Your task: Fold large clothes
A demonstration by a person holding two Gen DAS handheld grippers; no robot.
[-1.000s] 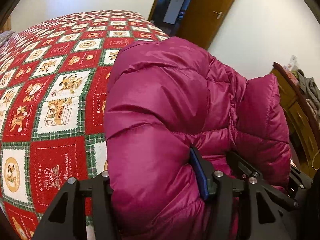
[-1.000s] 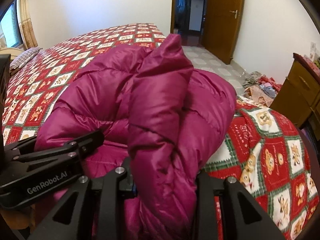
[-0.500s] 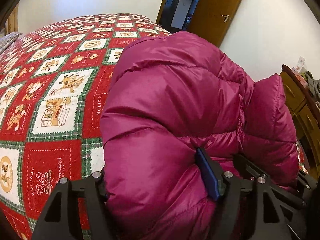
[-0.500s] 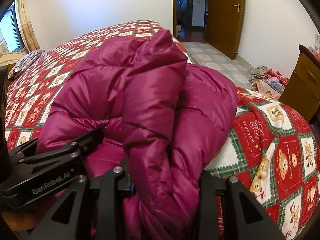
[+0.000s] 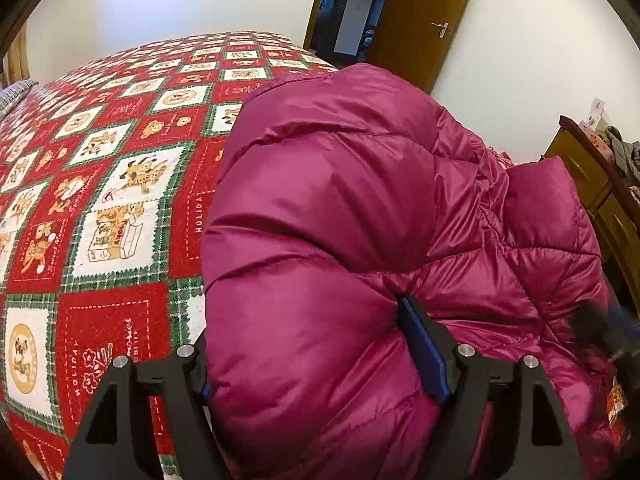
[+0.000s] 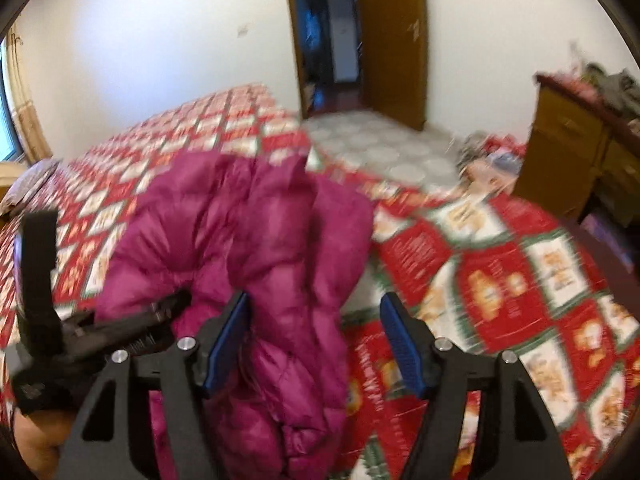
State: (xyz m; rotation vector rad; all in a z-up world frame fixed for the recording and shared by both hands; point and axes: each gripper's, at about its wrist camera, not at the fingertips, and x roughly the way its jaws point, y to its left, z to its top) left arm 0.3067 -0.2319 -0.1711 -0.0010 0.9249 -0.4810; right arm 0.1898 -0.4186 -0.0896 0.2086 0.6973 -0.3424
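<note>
A magenta puffer jacket point(image 5: 360, 220) lies bunched on the bed with the red and green patchwork blanket point(image 5: 100, 200). My left gripper point(image 5: 320, 360) is shut on a thick fold of the jacket, which fills the gap between its blue pads. In the blurred right wrist view the jacket point(image 6: 248, 248) lies in a heap on the blanket point(image 6: 500, 280). My right gripper point(image 6: 316, 340) is open, its blue pads wide apart, with the jacket's near edge beside the left pad. The left gripper point(image 6: 120, 328) shows at the left there.
A wooden cabinet point(image 6: 580, 160) with clutter on top stands at the right. A brown door point(image 6: 396, 40) stands open at the back beside a dark doorway. Clothes lie on the tiled floor point(image 6: 380, 148). A striped pillow point(image 6: 28, 184) lies at the bed's far left.
My right gripper has opened and let go of the jacket fold, then pulled back and up; its view is blurred. My left gripper still clamps the jacket and has shifted slightly.
</note>
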